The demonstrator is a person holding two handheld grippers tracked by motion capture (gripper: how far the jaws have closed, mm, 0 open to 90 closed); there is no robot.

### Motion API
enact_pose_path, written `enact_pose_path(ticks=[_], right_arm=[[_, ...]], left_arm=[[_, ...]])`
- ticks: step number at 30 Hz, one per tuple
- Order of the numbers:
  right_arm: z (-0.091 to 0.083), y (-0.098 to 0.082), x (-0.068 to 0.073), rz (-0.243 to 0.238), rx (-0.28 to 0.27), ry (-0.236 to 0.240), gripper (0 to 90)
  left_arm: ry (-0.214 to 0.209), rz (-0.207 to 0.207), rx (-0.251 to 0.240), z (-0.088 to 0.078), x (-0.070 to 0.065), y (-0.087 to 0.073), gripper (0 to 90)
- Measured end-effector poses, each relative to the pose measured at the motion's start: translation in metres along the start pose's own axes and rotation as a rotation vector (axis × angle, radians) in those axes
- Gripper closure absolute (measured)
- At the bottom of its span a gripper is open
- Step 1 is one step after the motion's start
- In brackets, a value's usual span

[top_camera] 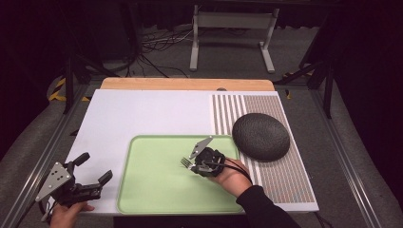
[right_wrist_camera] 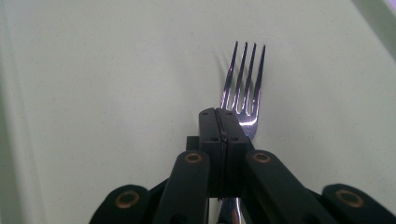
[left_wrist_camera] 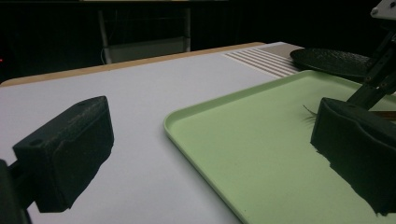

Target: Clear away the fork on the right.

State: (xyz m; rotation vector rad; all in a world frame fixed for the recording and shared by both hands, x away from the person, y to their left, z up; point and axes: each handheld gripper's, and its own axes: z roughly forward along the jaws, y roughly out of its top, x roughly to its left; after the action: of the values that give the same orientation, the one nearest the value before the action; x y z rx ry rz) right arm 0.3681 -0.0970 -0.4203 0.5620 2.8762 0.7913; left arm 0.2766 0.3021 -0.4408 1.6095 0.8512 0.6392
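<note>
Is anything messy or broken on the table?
Nothing stands out. The right gripper is shut on a fork over the clean green tray, and the dark round plate sits unbroken beside it.

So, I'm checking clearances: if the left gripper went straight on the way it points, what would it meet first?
Probably the raised rim of the pale green plastic tray, which lies just ahead of the left gripper and its open jaws; depth is hard to judge.

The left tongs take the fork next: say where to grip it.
Grip the fork at the neck just behind its tines, coming from the tray's left. The right tongs are shut over the handle, so only that tined end pokes out, pointing left.
</note>
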Motion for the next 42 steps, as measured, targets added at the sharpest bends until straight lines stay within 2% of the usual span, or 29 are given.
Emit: enact_pose_path(ticks=[17, 22, 36, 42], right_arm=[[0.009, -0.003, -0.003, 0.004, 0.027, -0.009, 90.0], [0.009, -0.004, -0.005, 0.002, 0.029, -0.026, 90.0], [0.008, -0.010, -0.021, 0.052, 0.019, -0.072, 90.0], [0.005, -0.016, -0.028, 0.095, 0.005, -0.095, 90.0]], left_arm=[[-0.001, -0.001, 0.001, 0.000, 0.000, 0.000, 0.1], [-0.002, -0.001, 0.007, 0.000, 0.000, 0.000, 0.1], [-0.003, 0.000, 0.006, 0.000, 0.000, 0.000, 0.1], [-0.004, 0.001, 0.007, 0.000, 0.000, 0.000, 0.1]])
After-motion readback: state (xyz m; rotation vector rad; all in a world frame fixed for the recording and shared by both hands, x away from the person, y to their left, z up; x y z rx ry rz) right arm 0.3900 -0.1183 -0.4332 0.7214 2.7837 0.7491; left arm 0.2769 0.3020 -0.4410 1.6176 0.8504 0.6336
